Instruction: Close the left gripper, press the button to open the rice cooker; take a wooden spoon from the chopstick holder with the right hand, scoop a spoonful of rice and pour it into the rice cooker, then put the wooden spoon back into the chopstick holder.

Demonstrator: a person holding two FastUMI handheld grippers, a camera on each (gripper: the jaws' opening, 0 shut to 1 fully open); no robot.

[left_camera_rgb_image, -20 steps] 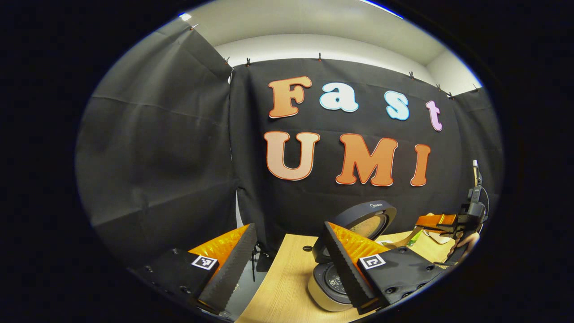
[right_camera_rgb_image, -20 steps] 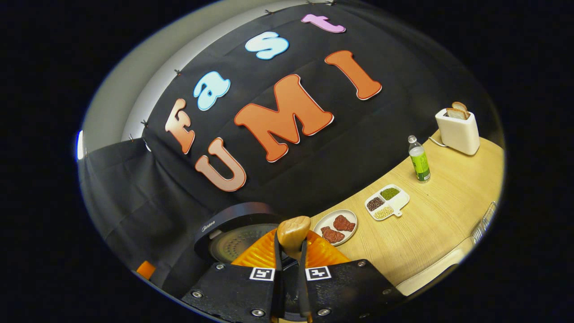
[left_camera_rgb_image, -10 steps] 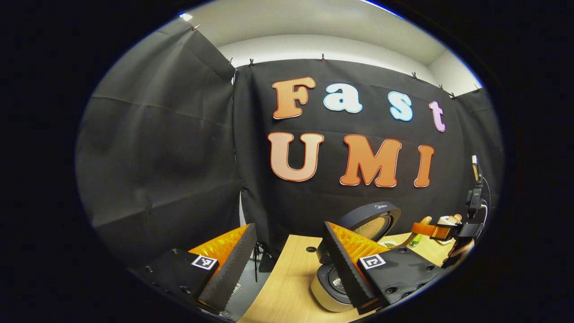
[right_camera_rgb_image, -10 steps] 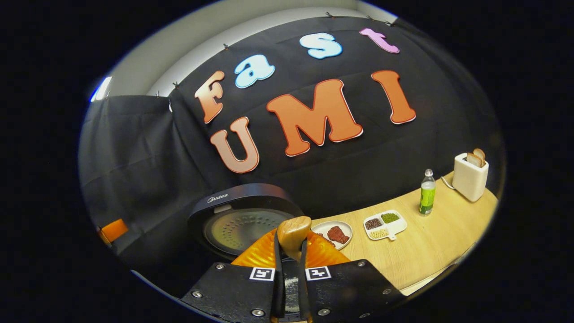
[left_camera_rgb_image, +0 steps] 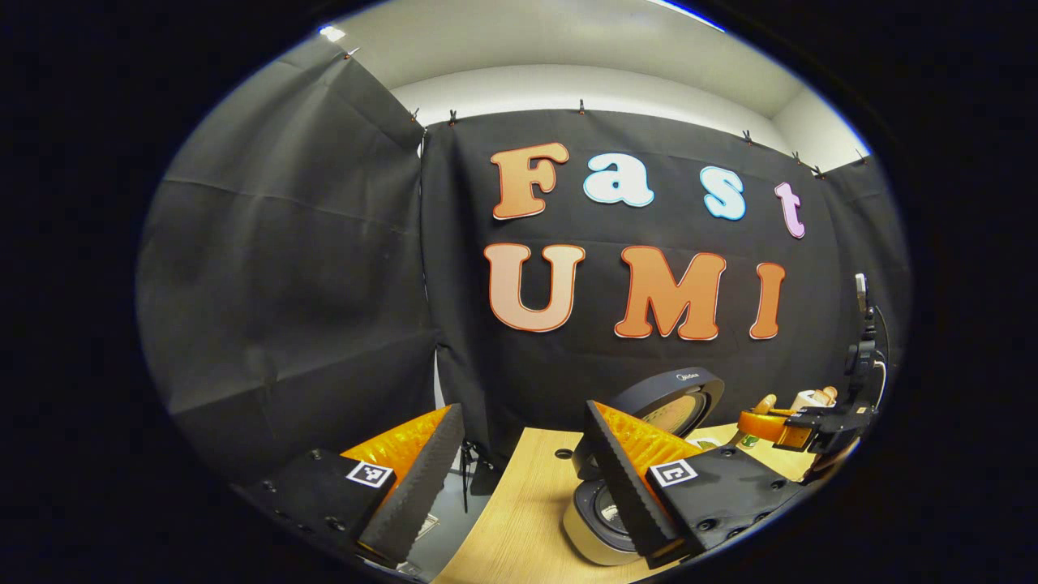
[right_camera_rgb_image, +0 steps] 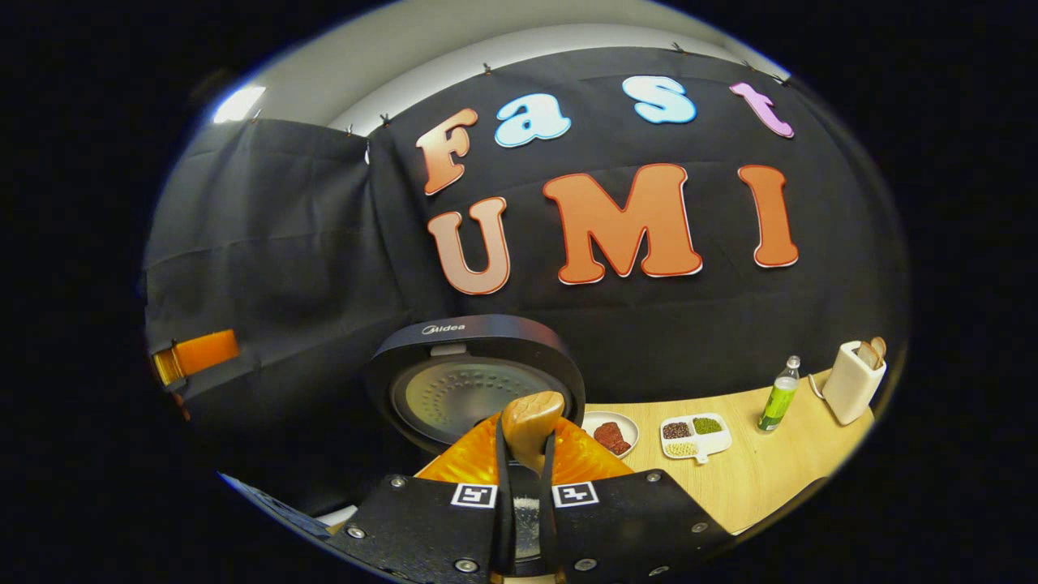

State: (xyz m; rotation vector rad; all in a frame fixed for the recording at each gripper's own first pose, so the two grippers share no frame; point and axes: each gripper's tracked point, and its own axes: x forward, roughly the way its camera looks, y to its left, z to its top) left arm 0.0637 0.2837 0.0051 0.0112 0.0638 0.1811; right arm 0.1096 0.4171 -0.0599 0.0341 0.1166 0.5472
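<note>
The dark-lidded rice cooker [right_camera_rgb_image: 474,377] stands open on the tabletop [right_camera_rgb_image: 754,478], lid upright. The wooden spoon [right_camera_rgb_image: 531,426] sits pinched in the right hand-held gripper [right_camera_rgb_image: 525,495].

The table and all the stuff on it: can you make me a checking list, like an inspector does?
Surface: light wooden table, with a round hole near its back edge.
Job's things: rice cooker has its lid up; a few grains lie in its pot. Wooden spoon is gripped by its handle.
Clutter: plate of meat, divided dish of beans, green bottle, toaster with bread.
Grippers: right gripper shut on the wooden spoon; left gripper open, holding nothing.
Cables: a cord by the toaster; a wire on the right gripper.
Surroundings: black cloth wall, pale ceiling.
</note>
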